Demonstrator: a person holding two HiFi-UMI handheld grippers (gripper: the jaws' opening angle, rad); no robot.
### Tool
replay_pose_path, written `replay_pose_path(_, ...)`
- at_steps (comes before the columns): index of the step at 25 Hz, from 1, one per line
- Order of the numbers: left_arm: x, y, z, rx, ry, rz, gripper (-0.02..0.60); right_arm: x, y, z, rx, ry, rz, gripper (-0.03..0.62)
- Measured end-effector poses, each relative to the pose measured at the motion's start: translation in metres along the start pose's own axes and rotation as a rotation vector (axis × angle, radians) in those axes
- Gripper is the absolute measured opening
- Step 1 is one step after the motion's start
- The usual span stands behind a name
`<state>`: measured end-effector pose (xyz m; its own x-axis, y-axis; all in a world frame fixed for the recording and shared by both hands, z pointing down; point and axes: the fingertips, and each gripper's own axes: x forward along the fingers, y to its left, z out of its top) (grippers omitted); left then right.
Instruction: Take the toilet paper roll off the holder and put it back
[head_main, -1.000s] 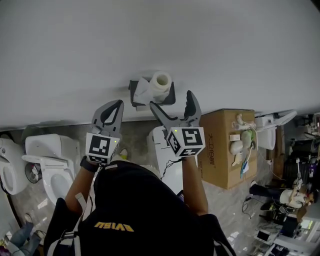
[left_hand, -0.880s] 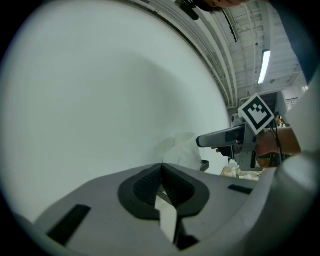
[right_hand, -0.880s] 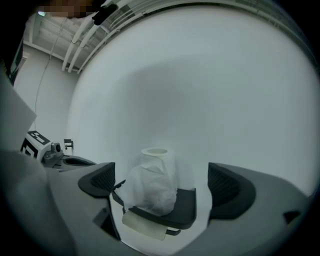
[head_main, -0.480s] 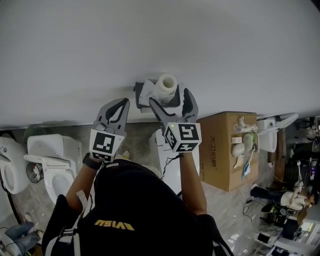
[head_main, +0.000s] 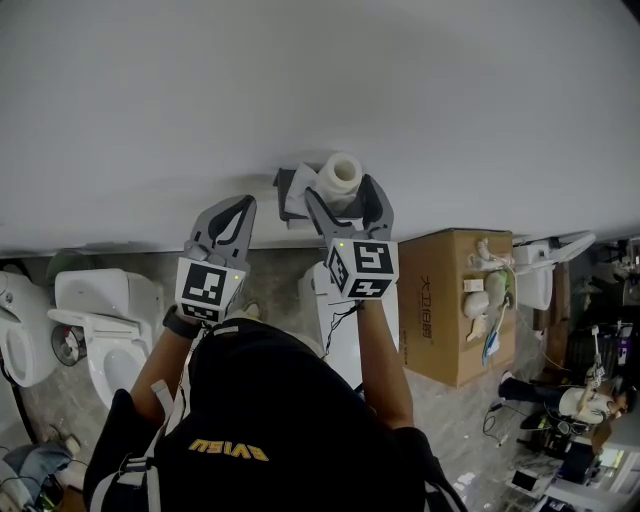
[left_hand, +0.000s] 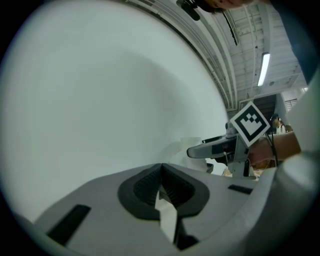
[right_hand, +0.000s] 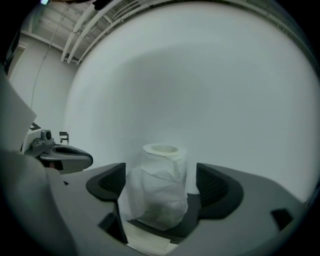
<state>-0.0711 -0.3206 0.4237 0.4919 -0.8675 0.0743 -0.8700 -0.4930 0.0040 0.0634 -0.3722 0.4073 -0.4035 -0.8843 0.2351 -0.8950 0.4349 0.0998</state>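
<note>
A smooth, matte white wall (head_main: 300, 90) fills the space ahead of both grippers. The grey plastic right gripper (head_main: 343, 192), its ribbed black pads closing but not yet touching, straddles the toilet paper roll (right_hand: 161, 190), a soft white cylinder with crinkled loose sheets, upright on the dark holder (head_main: 286, 186). Beside it, the left gripper (head_main: 238, 205) hovers empty, jaws together.

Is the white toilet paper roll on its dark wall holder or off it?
On: the white toilet paper roll stands upright on the dark holder, between the closing jaws of the right gripper.
</note>
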Motion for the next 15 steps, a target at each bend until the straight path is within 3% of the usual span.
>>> replay_pose_path(12, -0.0093, 0.0053, -0.0054, 0.0, 0.002, -0.002, 0.011, -0.0006, 0.0011, -0.0008, 0.0, 0.016, -0.028, 0.37)
replay_pose_path(15, -0.0096, 0.0031, -0.0046, 0.002, 0.005, -0.007, 0.011, -0.0011, 0.0001, -0.0016, -0.01, 0.023, -0.037, 0.321)
